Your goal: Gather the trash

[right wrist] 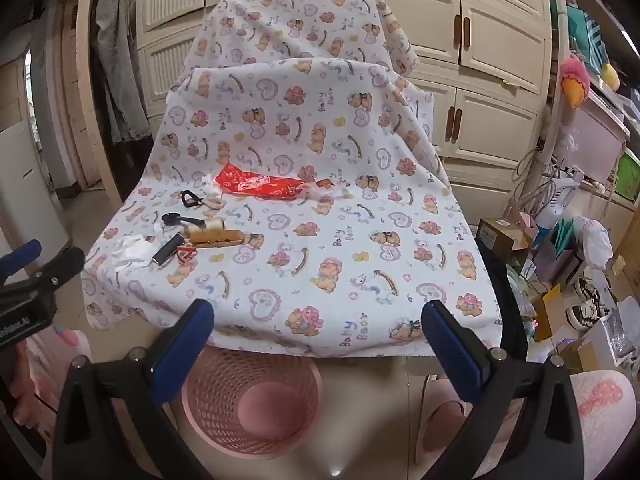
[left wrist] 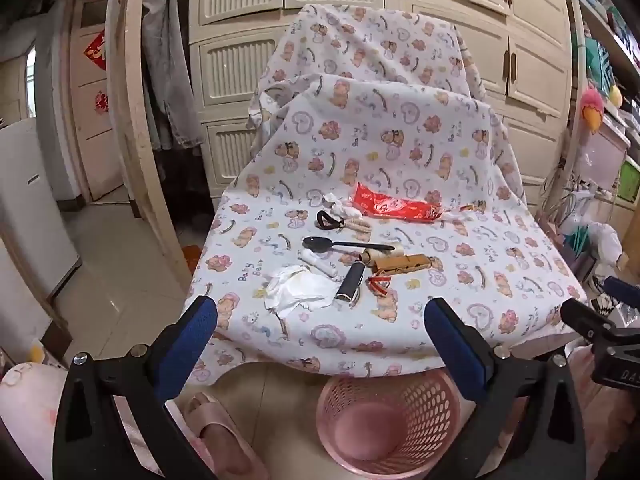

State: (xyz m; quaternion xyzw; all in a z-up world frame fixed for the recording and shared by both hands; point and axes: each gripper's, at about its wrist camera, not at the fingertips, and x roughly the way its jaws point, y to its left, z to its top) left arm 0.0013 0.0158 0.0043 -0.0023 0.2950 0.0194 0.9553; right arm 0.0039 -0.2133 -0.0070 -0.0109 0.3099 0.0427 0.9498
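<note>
A table covered by a bear-print cloth (left wrist: 400, 152) carries scattered items: a crumpled white tissue (left wrist: 298, 290), a red wrapper (left wrist: 394, 205), a black spoon (left wrist: 344, 244), a small black tube (left wrist: 352, 282) and a wooden clip (left wrist: 404, 264). A pink mesh bin (left wrist: 386, 420) stands on the floor below the table's near edge. My left gripper (left wrist: 320, 320) hangs open above the table's near edge, nothing between its blue pads. My right gripper (right wrist: 318, 324) is open too, over the cloth's front edge, with the bin (right wrist: 252, 400) beneath. The tissue (right wrist: 130, 254) and wrapper (right wrist: 260, 186) lie to its far left.
Cream cabinets (left wrist: 360, 8) stand behind the table. Boxes, shoes and bags (right wrist: 568, 280) clutter the floor at the right. A white appliance (left wrist: 24, 208) and a wooden frame (left wrist: 132, 120) are at the left. A person's slippered foot (left wrist: 224, 428) rests beside the bin.
</note>
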